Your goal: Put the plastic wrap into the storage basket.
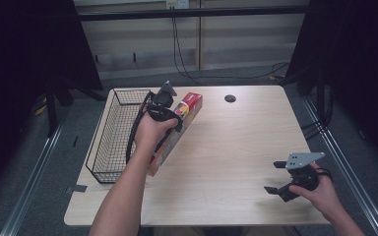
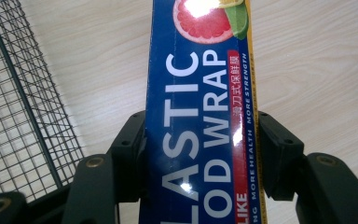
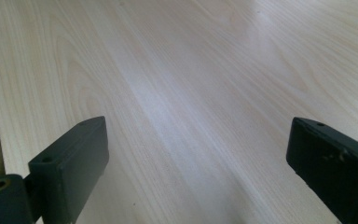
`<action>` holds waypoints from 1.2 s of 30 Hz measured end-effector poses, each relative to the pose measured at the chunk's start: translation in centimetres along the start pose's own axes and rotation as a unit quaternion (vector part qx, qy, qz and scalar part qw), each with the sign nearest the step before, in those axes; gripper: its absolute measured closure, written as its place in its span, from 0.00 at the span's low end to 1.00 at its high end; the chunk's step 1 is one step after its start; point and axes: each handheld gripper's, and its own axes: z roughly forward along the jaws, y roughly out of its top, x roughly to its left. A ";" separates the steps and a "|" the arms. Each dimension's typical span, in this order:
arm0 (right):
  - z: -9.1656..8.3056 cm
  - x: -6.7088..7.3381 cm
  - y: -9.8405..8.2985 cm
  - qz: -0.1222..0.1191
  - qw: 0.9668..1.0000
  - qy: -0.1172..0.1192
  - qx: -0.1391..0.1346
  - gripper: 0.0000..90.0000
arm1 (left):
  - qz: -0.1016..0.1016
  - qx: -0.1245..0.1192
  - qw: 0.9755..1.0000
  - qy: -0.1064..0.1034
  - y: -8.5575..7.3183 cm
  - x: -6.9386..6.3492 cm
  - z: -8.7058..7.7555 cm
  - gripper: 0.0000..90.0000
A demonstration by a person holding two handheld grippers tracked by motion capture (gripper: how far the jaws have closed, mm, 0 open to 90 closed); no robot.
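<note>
The left tongs [image 2: 200, 140] were clamped on the plastic wrap box [image 2: 200, 93], a black jaw pressed to each long side. White letters read "PLASTIC FOOD WRAP", with "MORE HEALTH MORE STRENGTH" and Chinese characters on a red strip beside them, a grapefruit slice printed above. That box lay on the bench [image 1: 236, 147] just beside the wire basket [image 1: 109, 137]. Well away from the basket, the right tongs [image 1: 275, 177] gaped wide over bare wood, gripping nothing.
</note>
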 end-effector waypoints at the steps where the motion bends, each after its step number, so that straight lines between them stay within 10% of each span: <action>1: 0.0 0.0 0.0 0.000 1.000 -0.001 0.000 0.06 | 0.002 -0.002 1.000 0.001 0.0 0.1 -0.1 0.49; 36: 0.2 0.0 0.0 0.000 1.000 0.001 0.002 0.06 | -0.046 -0.017 0.999 0.015 -0.5 2.8 -2.4 0.49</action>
